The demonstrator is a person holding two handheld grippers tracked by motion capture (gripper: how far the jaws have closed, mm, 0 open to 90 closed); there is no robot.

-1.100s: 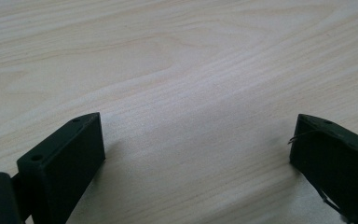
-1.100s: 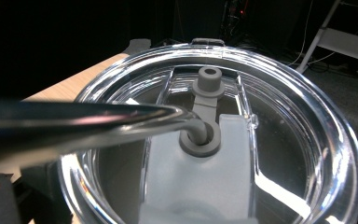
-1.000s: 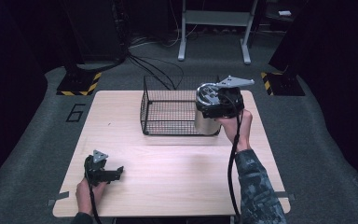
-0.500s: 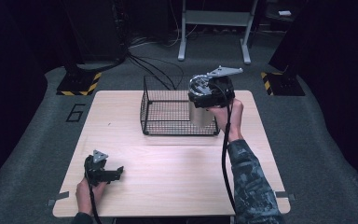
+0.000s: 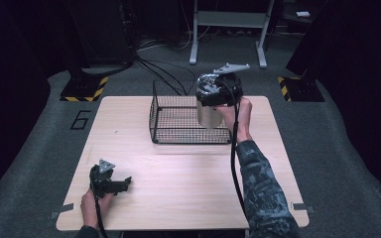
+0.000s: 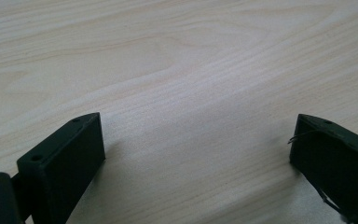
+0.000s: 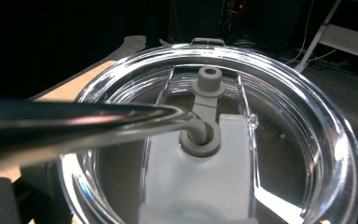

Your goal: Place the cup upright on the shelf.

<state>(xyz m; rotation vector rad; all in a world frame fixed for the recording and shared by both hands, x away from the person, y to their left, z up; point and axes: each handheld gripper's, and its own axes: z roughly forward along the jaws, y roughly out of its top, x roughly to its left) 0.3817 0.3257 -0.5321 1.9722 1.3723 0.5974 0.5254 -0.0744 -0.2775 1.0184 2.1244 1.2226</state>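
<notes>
Worktop: bare wood across the whole near half, passable from left edge to right edge.
Wire basket: stands at far centre, open at the top; mesh walls block entry from every side; floor free in the left part.
Steel tumbler: upright at the basket's right end, capped by a clear lid with a metal straw through it; bars that end from above.
Right claw: directly over the tumbler, forearm lying along the worktop's right side, closing that lane.
Left claw: low at the near-left corner, jaws wide apart over bare wood.
Strips left and right of the basket: free.
</notes>
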